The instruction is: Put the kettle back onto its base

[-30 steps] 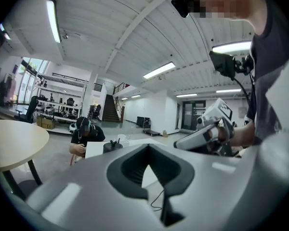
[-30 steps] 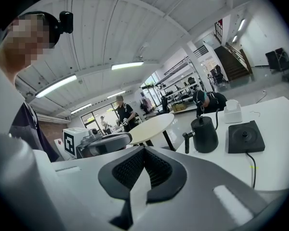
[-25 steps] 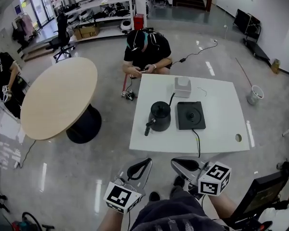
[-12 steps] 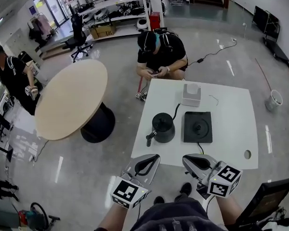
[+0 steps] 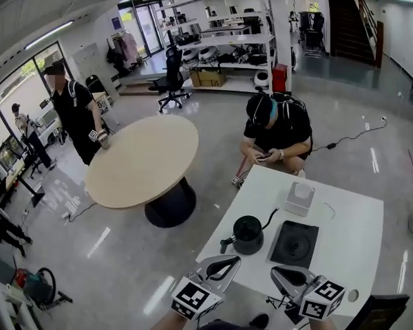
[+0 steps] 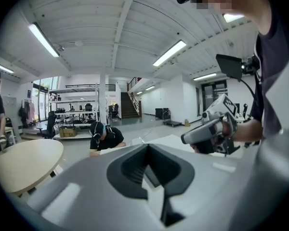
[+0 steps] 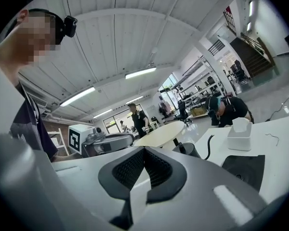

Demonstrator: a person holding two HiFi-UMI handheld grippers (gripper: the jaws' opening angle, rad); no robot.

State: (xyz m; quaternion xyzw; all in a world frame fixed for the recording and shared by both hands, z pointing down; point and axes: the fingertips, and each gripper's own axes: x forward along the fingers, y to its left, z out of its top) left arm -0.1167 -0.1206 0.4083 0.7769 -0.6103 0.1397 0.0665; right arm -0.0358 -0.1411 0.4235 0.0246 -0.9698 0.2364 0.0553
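**So, kettle's off its base and both grippers are closed on nothing**

Quick rundown. The left gripper (image 5: 234, 259) has its jaws pressed together with nothing between them, and you can see the tips meeting in its own view. Same deal with the right gripper (image 5: 274, 271): jaws together and empty. Both are held side by side at the near edge of the white desk (image 5: 354, 215), a little apart from each other, pointing out over it.

The black kettle (image 5: 248, 234) stands upright on the desk just ahead of the left gripper, with its handle sticking out toward that gripper. Neither gripper touches it. The flat black base (image 5: 294, 243) sits straight ahead of the right gripper and just to the right of the kettle. The two are close together, but the kettle isn't on the base.

Further out past the base there's a white box (image 5: 299, 198) near the far edge of the desk. Beyond that a crouching person (image 5: 275, 126) is on the floor right at the far edge. Way off to the left of the left gripper is a round table (image 5: 143, 160), with a standing person (image 5: 76, 115) at its far side.
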